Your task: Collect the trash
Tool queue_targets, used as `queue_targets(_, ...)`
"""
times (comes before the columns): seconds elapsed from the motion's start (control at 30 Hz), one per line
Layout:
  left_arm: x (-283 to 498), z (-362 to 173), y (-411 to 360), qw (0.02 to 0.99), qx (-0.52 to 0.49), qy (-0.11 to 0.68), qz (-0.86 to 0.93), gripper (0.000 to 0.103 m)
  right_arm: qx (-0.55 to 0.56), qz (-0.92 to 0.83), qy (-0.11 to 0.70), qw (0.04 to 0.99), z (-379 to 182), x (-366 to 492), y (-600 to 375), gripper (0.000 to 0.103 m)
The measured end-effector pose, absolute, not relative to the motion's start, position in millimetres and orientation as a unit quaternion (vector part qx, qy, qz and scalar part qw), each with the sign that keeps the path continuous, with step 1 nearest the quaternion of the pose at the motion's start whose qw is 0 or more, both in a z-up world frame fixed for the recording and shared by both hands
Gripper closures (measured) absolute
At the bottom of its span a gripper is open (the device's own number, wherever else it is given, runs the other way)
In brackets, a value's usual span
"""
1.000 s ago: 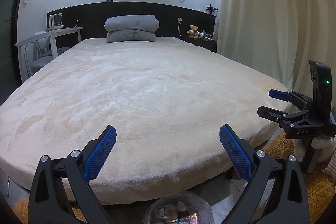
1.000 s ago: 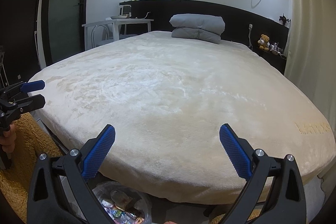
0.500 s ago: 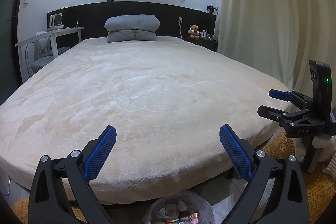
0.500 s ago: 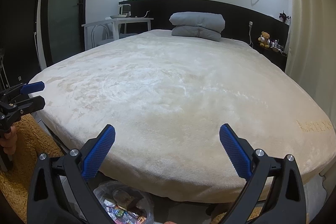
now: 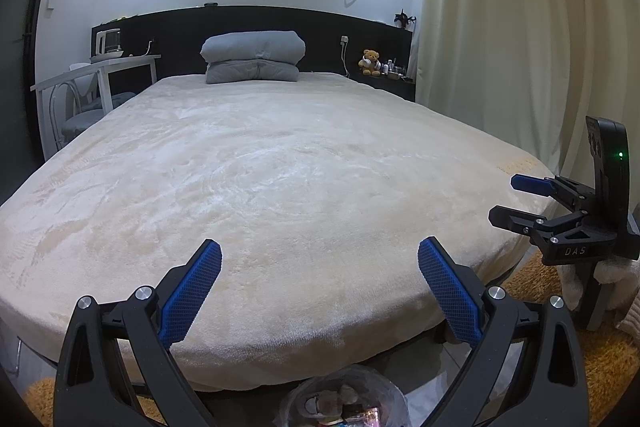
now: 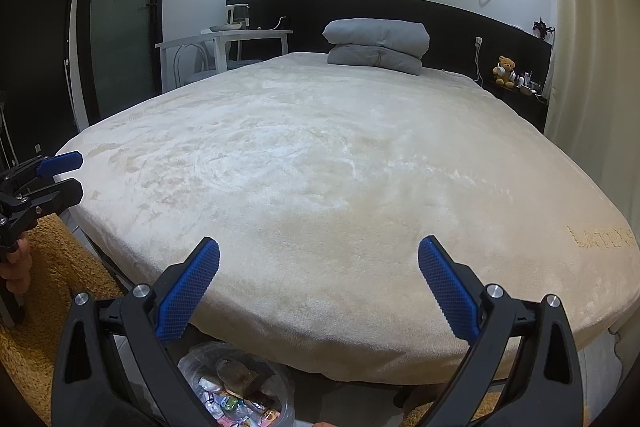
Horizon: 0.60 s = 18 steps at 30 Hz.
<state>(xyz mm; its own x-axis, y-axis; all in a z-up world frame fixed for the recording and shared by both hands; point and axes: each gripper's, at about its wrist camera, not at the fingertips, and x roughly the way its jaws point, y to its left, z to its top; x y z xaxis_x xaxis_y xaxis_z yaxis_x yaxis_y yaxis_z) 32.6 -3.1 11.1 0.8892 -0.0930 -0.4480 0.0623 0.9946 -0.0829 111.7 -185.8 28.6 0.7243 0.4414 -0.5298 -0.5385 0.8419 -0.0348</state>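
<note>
Closest in, the left tool (image 5: 319, 269) and the right tool (image 6: 319, 267) both hang with their blue pads spread wide, gripping nothing. Just below them, on the floor at the foot of the bed, sits a clear plastic bag (image 6: 236, 387) holding mixed trash (image 6: 240, 401) of wrappers and scraps. A shaggy orange rug (image 6: 52, 259) lies to the sides. Beyond stretches the cream blanket of the bed (image 5: 280, 167), bare across its middle. At the far end a folded grey duvet (image 5: 254, 57) rests against the black headboard (image 5: 320, 27).
</note>
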Motion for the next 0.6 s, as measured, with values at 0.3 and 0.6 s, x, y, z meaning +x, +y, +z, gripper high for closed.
queue_targets(0.3,31.6,12.3,-0.9,0.972,-0.034,0.229,-0.047,0.007,-0.094,0.265,0.260,0.924,28.4,111.7,-185.5,0.005)
queue_targets(0.6,33.1,11.9,-0.5,0.971,-0.034,0.231,-0.047,0.007,-0.094,0.265,0.260,0.924,28.4,111.7,-185.3,0.005)
